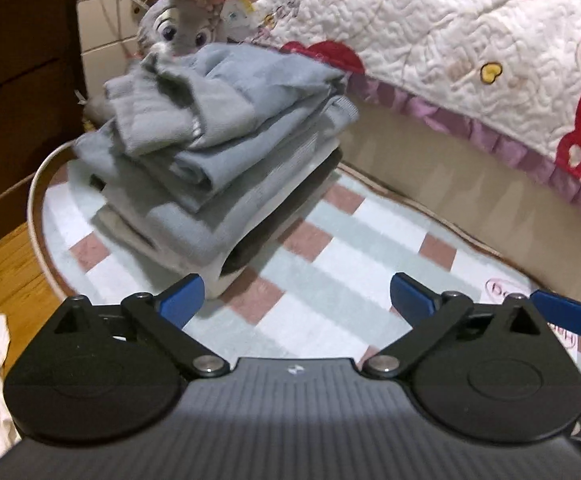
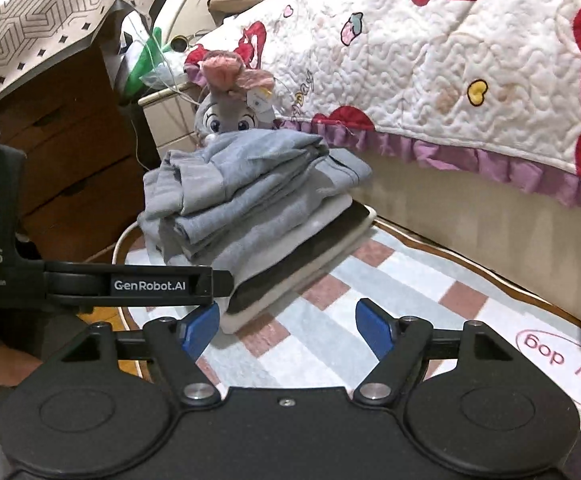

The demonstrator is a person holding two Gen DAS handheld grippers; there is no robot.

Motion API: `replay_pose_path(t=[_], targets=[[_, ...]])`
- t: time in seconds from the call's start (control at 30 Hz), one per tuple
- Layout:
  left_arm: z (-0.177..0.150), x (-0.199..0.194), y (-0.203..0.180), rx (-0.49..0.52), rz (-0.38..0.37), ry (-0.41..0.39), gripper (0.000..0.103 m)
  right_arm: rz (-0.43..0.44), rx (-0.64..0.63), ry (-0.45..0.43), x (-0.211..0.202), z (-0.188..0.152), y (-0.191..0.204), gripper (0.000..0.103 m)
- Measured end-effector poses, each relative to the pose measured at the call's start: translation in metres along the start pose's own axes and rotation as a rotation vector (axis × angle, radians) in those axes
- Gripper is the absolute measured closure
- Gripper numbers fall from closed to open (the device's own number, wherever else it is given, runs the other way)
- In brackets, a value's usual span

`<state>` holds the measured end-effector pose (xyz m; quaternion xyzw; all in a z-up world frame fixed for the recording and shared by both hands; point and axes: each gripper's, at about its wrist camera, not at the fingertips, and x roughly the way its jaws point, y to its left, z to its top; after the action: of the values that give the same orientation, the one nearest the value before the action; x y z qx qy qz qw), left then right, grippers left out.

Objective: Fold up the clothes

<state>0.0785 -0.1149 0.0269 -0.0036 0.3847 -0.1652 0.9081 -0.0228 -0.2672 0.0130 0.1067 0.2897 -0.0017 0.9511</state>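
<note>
Stack of folded clothes (image 1: 214, 168) on checked rug (image 1: 330, 264) beside bed with quilted cover (image 1: 470, 40); grey plush toy (image 2: 230, 116) behind stack. Left gripper (image 1: 296, 300) fingers released, holding nothing, near stack's front edge. Right gripper (image 2: 288, 330) fingers likewise spread, empty, just short of stack

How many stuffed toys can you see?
1. A grey plush bunny sits behind the stack of folded clothes, beside the quilted bed cover. The stack hides its body, and could hide more toys.
</note>
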Motion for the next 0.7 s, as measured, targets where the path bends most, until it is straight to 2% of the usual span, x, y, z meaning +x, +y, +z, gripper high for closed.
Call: replay_pose_path(t=[0.4, 0.5, 0.7], targets=[[-0.024, -0.017, 0.006, 0.057, 0.038, 0.021, 0.002, -0.084, 0.002, -0.002, -0.007, -0.026, 0.02, 0.022], [-0.029, -0.015, 0.008, 0.018, 0.055, 0.056, 0.0, -0.075, 0.04, -0.001, -0.007, -0.032, 0.015, 0.021], [-0.033, -0.015, 0.01, 0.005, 0.057, 0.051, 0.0, -0.061, 0.083, 0.005, -0.005, -0.038, 0.011, 0.019]])
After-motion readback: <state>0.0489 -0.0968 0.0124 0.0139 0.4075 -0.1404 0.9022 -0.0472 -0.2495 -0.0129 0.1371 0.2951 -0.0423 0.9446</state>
